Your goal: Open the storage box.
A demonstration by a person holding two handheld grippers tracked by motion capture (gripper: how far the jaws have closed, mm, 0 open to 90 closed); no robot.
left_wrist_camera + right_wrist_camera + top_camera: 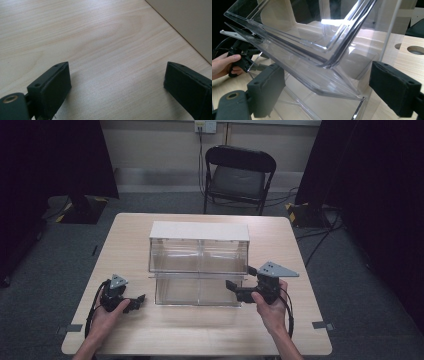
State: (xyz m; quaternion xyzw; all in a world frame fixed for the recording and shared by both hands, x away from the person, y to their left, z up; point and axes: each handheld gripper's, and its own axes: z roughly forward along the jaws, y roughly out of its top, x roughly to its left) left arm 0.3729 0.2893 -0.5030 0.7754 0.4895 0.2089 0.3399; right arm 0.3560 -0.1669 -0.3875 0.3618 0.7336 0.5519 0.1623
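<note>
A clear acrylic two-tier box (199,264) with a white top stands in the middle of the wooden table (280,330). Its see-through walls and slanted front lip (312,55) loom close in the right gripper view. My right gripper (235,290) sits at the box's lower right corner, open, its jaws on either side of that corner (324,82) without closing on it. My left gripper (136,303) rests low near the table's front left, open, with bare wood (112,50) between its jaws. The other hand and its gripper (239,57) show through the acrylic.
A black folding chair (237,176) stands beyond the table's far edge. Dark curtains hang at both sides, and cables lie on the grey floor at the right. Tape marks (320,324) sit near the table's front corners. A round hole (417,49) is in a wooden board behind the box.
</note>
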